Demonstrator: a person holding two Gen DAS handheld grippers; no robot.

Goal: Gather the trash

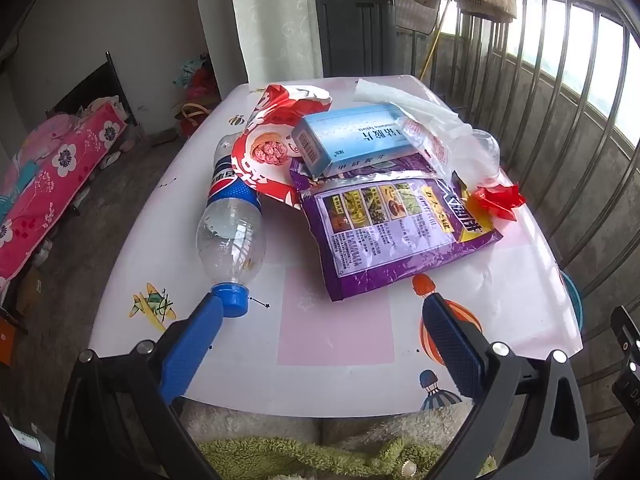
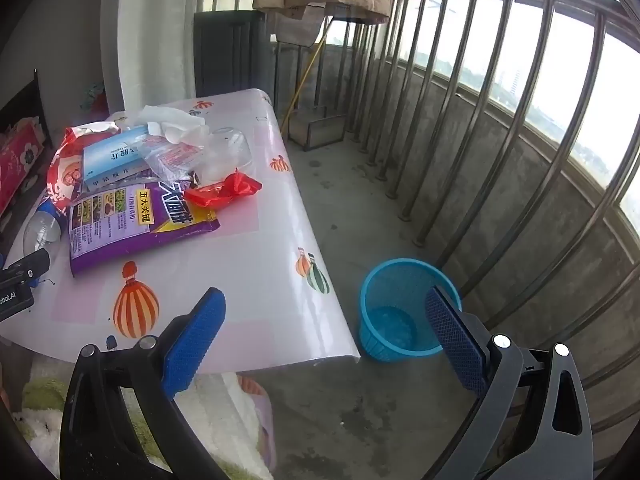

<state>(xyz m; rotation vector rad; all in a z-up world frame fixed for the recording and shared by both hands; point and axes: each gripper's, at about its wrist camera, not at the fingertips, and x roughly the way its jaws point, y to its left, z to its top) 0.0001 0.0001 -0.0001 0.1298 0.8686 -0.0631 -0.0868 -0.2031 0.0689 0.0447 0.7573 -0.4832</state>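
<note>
While both sets of tongs stand spread wide and empty, the trash lies heaped on the surface (image 1: pixel 332 332): a plastic bottle (image 1: pixel 231 224), a purple packet (image 1: pixel 394 228), a blue box (image 1: pixel 352 140) and a red wrapper (image 1: pixel 500 198). The left tongs (image 1: pixel 320 308) hover near the bottle's cap; the right tongs (image 2: pixel 326 300) hang near the blue basket (image 2: pixel 400 312) on the floor.

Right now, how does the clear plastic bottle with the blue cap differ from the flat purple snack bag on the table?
The clear plastic bottle with the blue cap is round and see-through; the flat purple snack bag is flat, opaque and covered in print. The bottle lies on the left of the pile with its cap beside the left gripper's finger; the bag lies in the middle, partly under a pale blue box. Both lie on the table.
</note>
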